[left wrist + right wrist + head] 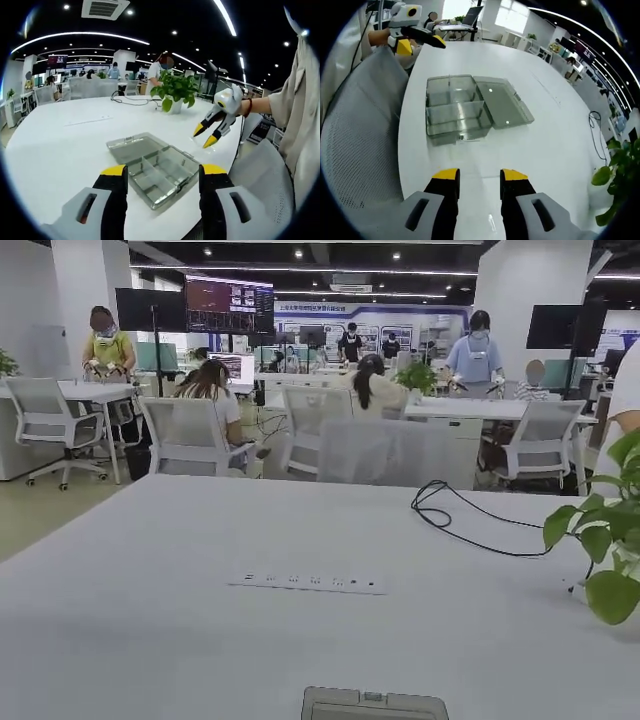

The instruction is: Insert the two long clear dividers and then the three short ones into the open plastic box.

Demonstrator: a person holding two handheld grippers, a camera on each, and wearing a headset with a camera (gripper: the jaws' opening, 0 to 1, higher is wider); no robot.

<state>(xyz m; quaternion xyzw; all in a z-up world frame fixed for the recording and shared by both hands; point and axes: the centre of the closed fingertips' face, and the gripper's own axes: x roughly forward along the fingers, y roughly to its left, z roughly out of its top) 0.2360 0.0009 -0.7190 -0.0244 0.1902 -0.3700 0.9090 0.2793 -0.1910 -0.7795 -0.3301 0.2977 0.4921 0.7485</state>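
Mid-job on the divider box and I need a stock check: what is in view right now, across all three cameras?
table: one, white, under everything.
plastic box: one, clear, open on the table.
lid: one, clear, lying flat beside the box.
dividers: clear, at least two standing crosswise in the box; exact count unclear.
potted plant: one, green, on the table beyond the box.
cable: one, black, looped near the plant.
socket strip: one, white, set in the tabletop.
mesh chair: one, grey, at the table edge by the box.
people: several, background desks.
left hand-held gripper: black, yellow tips, open, aimed at the box.
right hand-held gripper: same colours, open, facing the box.
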